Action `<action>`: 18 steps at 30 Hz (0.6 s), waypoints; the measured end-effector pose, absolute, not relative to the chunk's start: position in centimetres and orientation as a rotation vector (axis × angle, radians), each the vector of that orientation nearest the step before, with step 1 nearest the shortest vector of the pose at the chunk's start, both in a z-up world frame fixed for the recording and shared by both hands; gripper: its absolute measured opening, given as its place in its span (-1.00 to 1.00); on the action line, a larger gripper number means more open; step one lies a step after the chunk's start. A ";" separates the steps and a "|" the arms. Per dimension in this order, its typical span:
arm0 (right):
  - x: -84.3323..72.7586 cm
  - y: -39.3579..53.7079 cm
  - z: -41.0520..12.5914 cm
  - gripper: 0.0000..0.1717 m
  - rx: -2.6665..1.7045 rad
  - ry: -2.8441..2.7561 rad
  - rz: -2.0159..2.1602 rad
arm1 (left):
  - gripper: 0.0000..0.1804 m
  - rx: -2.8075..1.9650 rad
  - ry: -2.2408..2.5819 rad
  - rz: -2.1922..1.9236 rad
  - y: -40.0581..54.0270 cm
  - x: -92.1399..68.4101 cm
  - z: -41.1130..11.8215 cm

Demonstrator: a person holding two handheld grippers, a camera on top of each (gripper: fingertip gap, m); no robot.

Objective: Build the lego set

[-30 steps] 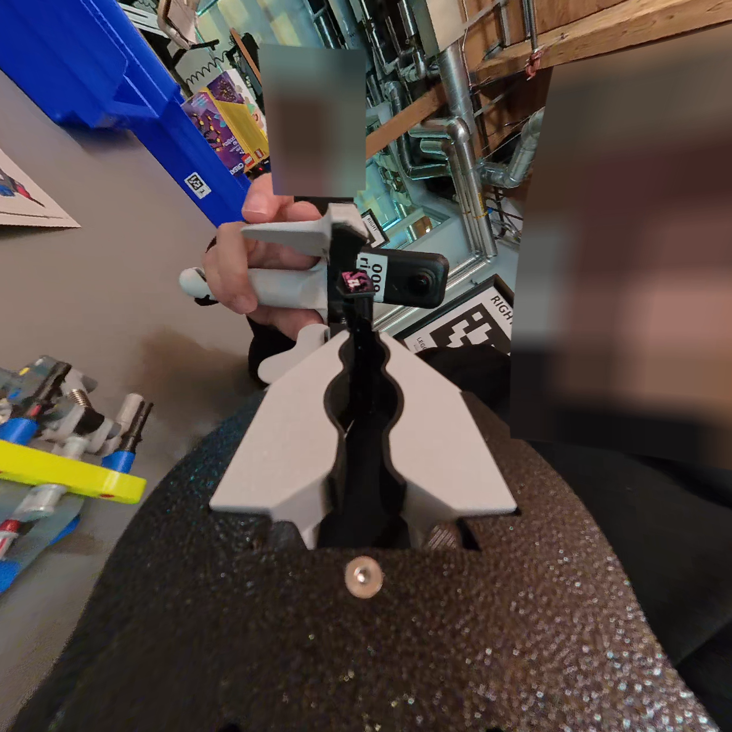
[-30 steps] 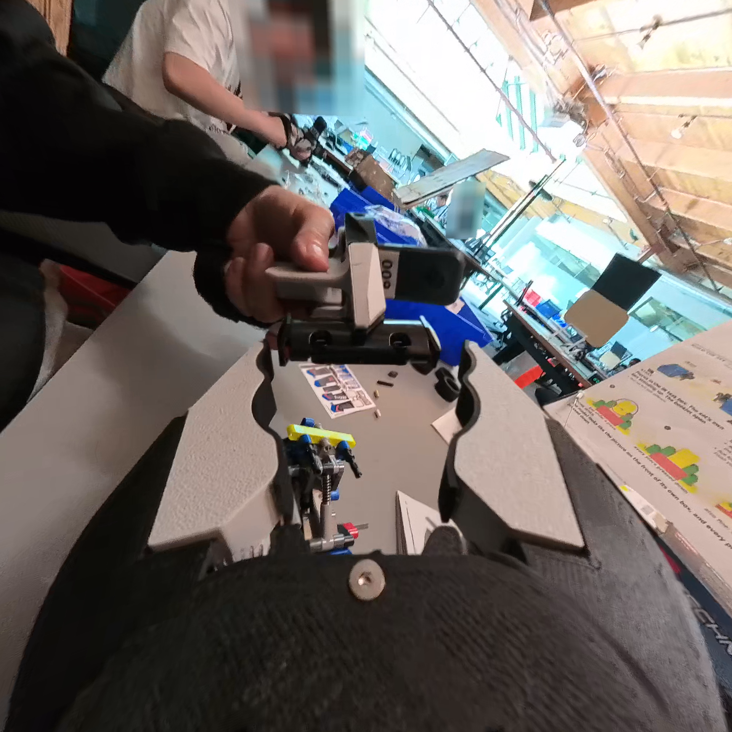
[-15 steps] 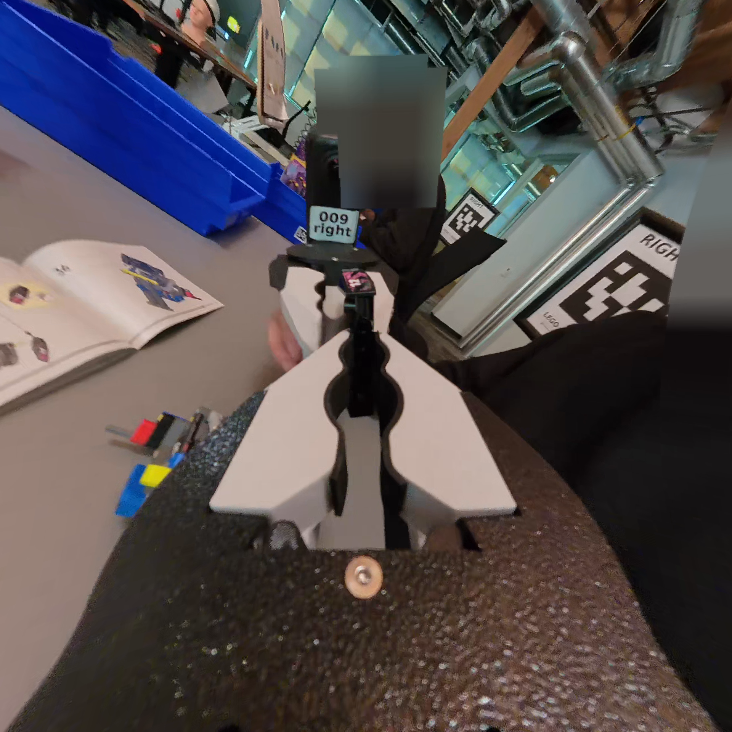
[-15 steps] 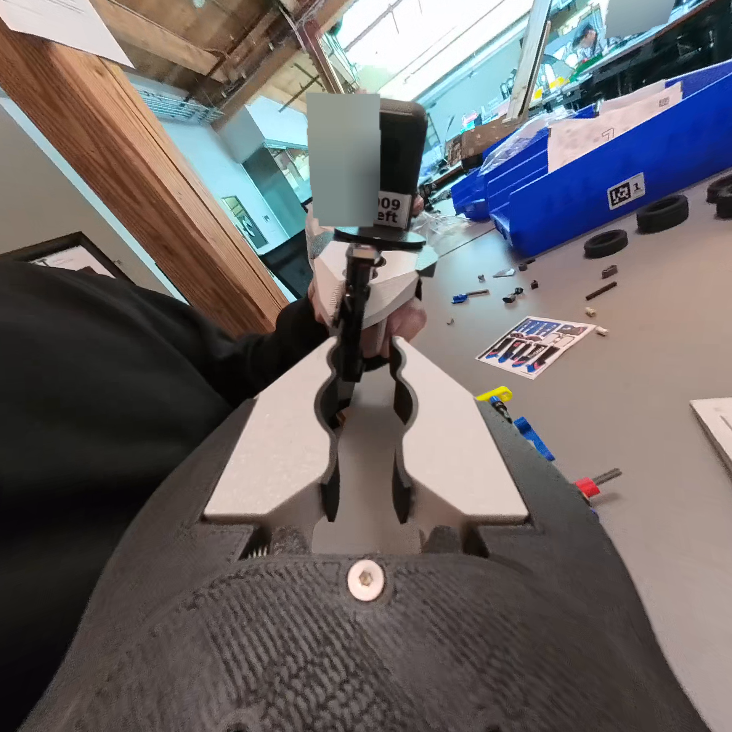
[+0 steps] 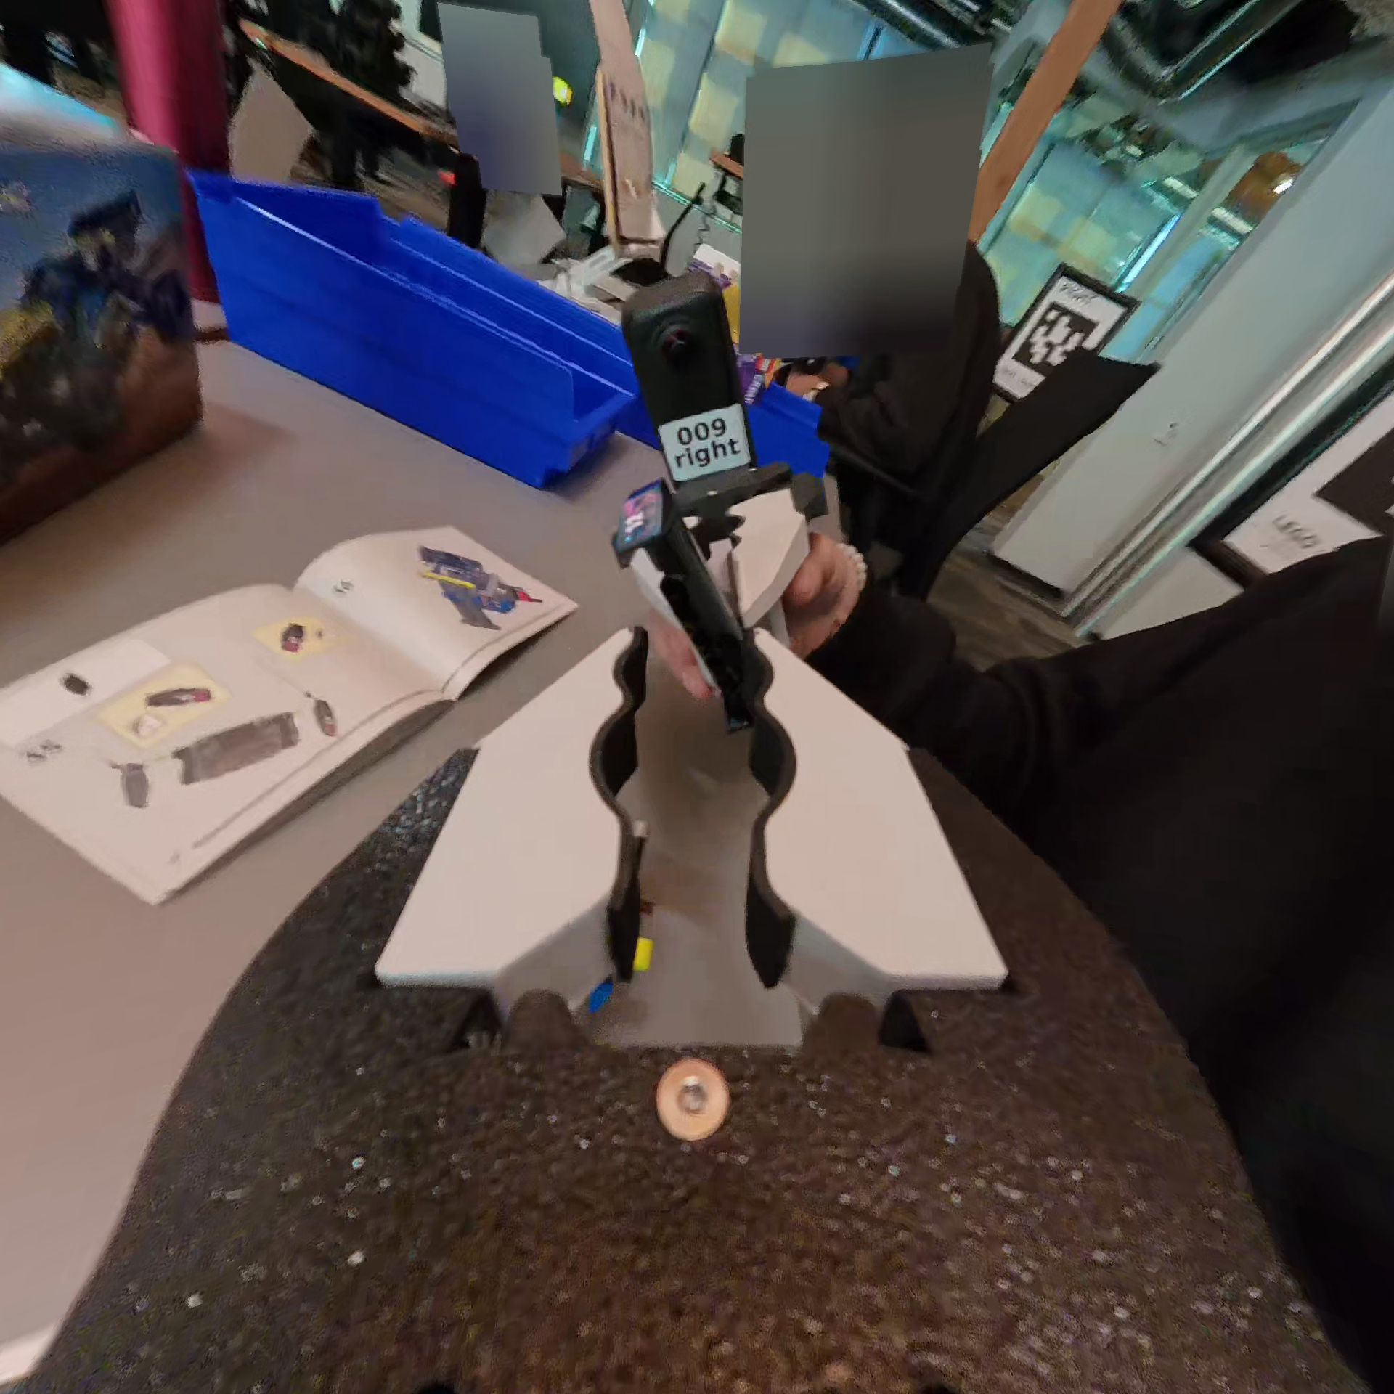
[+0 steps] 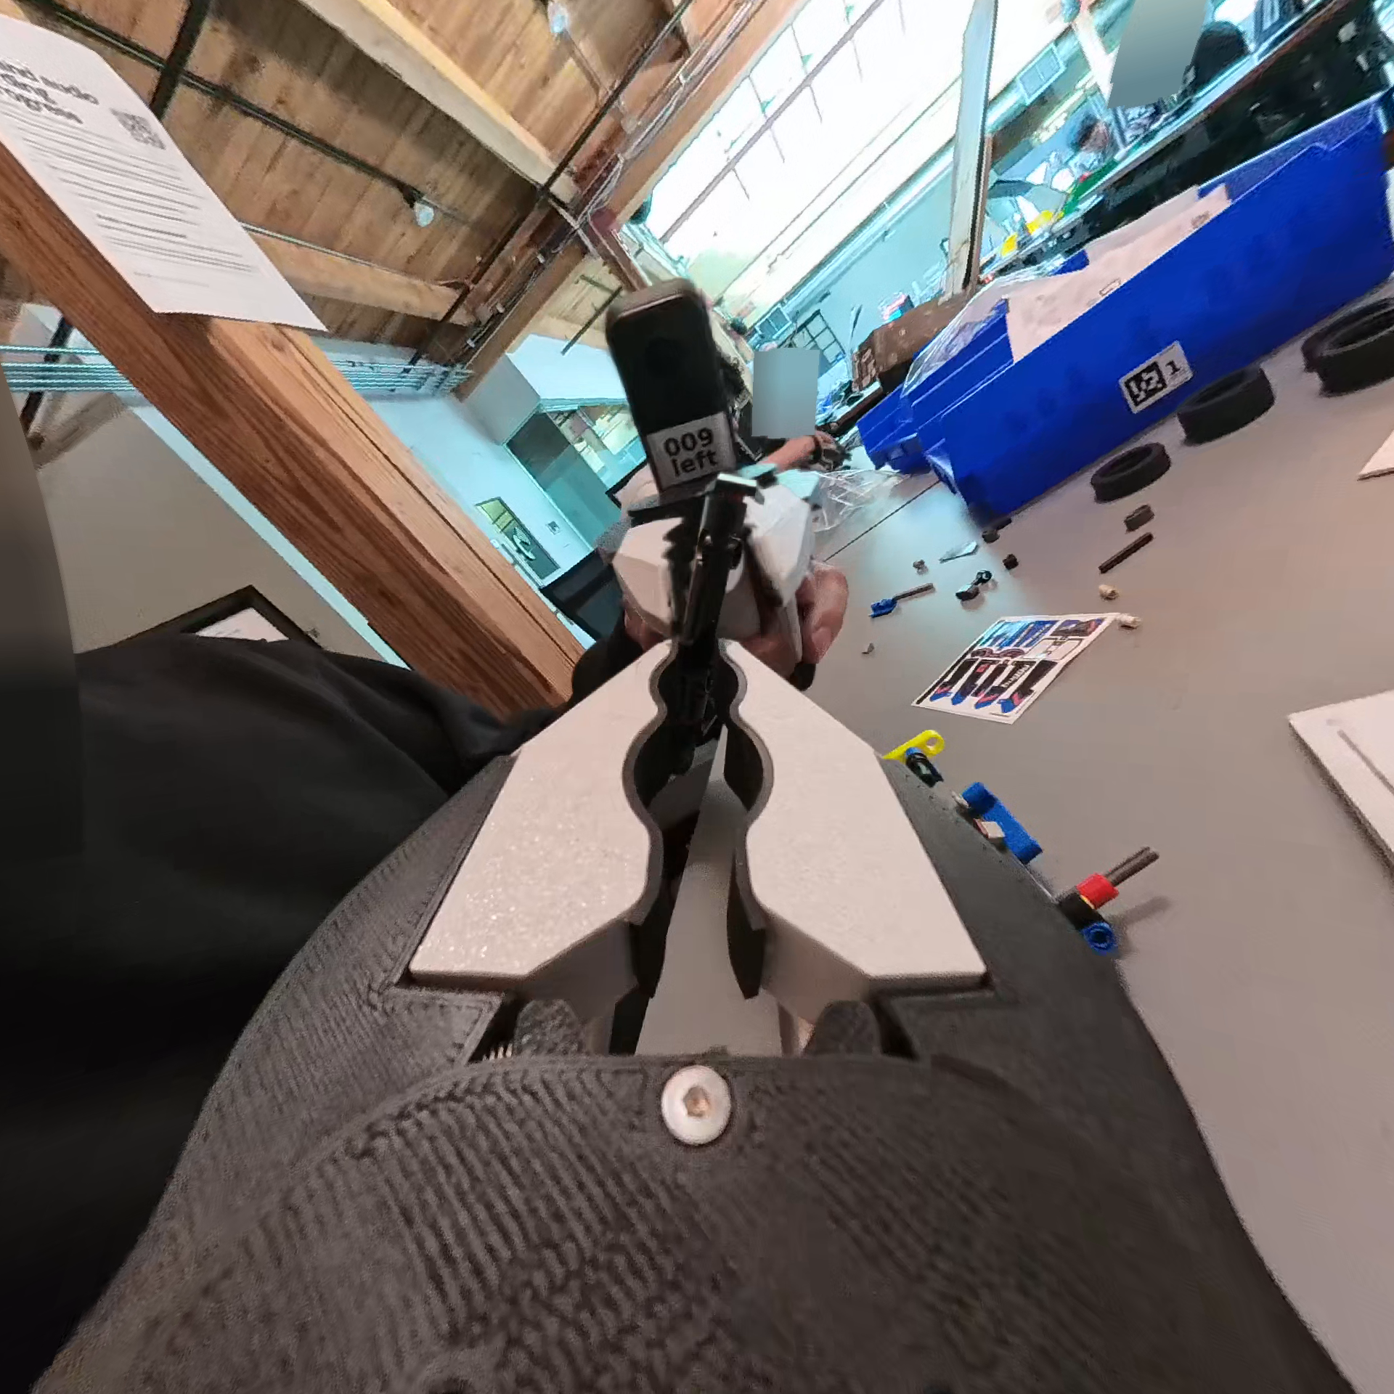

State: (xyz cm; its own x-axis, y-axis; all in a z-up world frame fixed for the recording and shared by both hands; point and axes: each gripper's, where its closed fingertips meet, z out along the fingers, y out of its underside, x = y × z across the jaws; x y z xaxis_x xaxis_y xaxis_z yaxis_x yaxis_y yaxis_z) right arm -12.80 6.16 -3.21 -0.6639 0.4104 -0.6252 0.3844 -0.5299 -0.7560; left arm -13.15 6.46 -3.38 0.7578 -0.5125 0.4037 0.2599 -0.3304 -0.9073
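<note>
A long black toy-brick piece [image 5: 690, 588] with a coloured sticker on its far end stands between the two grippers, which face each other above the grey table [image 5: 339, 483]. My right gripper [image 6: 698, 662] is shut on this black piece [image 6: 703, 581]; it also shows in the left wrist view [image 5: 713, 603], gripping the piece from the far side. My left gripper [image 5: 698, 656] is open: its fingers stand apart, and the piece's near end only lies by the right finger [image 5: 777, 701]. The left gripper shows in the right wrist view [image 6: 713, 573], held by a hand.
An open instruction booklet [image 5: 264, 679], blue bins [image 5: 415, 339] and a printed box [image 5: 75, 302] lie to the left. A sticker sheet [image 6: 1011, 664], loose small parts [image 6: 1003, 822], black tyres [image 6: 1222, 400] and a wooden post [image 6: 302, 468] show in the right wrist view. The tips of both grippers are at nearly the same place.
The right gripper swung round to face the left one and closed on the black piece. The left gripper, shut on that piece before, has opened its fingers.
</note>
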 end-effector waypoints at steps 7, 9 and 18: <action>-13.8 6.9 -4.2 -0.83 -1.315 -1.501 2.265 | -0.94 -1.738 -0.032 -1.190 6.4 -12.6 -4.3; -13.7 6.7 -4.2 -0.89 -1.313 -1.522 2.267 | -0.94 -1.718 -0.088 -1.273 6.5 -12.3 -4.6; -13.9 6.6 -3.0 -0.42 -0.776 -1.630 1.757 | -0.95 -1.629 -0.159 -1.495 5.4 -12.4 -4.6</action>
State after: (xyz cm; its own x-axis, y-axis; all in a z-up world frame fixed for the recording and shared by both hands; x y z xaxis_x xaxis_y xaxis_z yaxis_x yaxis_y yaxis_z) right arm -13.87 6.61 -2.97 -0.6408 0.7676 -0.0120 -0.0454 -0.0535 -0.9975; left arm -12.36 5.37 -4.63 0.2633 -0.4540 0.8512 0.6228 -0.5939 -0.5094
